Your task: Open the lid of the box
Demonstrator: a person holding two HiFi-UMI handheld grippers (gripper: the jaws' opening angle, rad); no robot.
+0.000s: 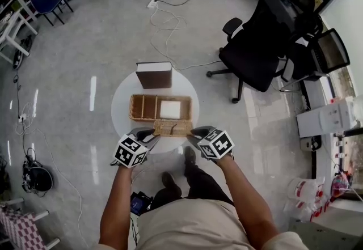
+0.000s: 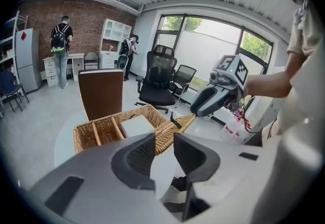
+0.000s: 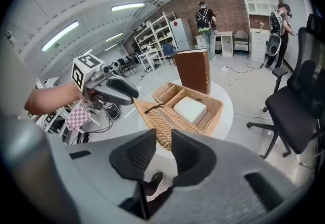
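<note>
Looks like the left gripper (image 1: 148, 134) and right gripper (image 1: 195, 132) each pinch a near corner of the lid (image 1: 173, 127), jaws only partway closed, lifted off the box (image 1: 134, 108) on the worktop (image 1: 122, 104), so they'd best swing it evenly, no twisting.

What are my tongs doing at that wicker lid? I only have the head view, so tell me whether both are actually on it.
Observer: In the left gripper view, the left gripper has its tongs closed on one corner of the lid.
Operator: And the right one?
Observer: The right gripper grips the lid's other corner the same way.
Operator: Anyone close by?
Observer: Nobody close; a person with a backpack stands far off at the brick wall.
</note>
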